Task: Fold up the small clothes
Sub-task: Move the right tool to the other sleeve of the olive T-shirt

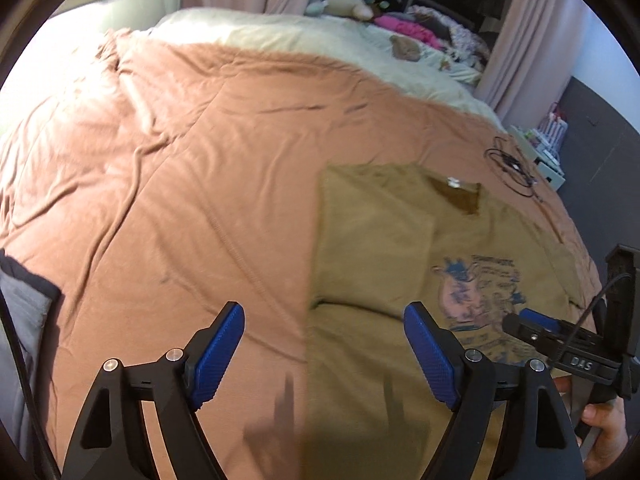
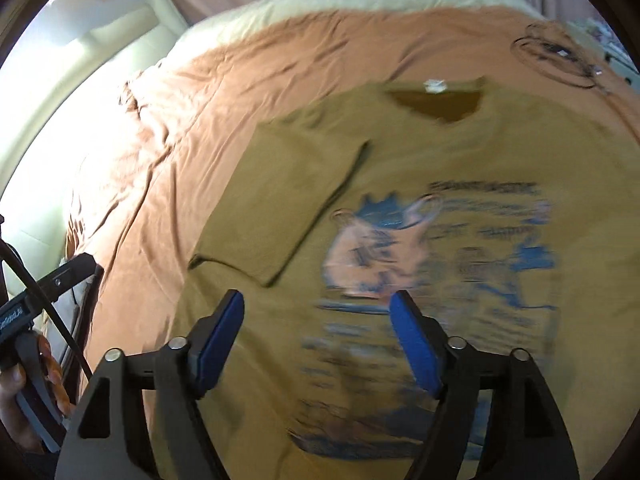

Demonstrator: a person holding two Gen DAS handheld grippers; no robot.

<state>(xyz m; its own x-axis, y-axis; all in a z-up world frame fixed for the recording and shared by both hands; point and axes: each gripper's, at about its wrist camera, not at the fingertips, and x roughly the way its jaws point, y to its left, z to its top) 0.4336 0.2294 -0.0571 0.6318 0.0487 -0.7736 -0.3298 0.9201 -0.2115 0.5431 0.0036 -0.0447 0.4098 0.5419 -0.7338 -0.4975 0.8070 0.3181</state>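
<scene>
Half the shirt [image 2: 400,200] print blurs; both my grippers, left [image 1: 324,344] and right [image 2: 316,332], gape wide, empty; cable [image 1: 516,168] coils nearby on the bedspread [image 1: 180,160].

Ahead of my right tool, below its tips, the olive T-shirt [image 2: 440,152] lies flat, print up, its left sleeve folded in over the chest.

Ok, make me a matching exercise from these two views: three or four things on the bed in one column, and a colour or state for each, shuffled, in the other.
Things:
1. T-shirt
2. Bedspread
3. Cable
4. Left gripper

Descriptions:
A. black, coiled
B. open, holding nothing
C. olive, one sleeve folded in
D. salmon, wrinkled

Pairs: 1-C, 2-D, 3-A, 4-B
</scene>
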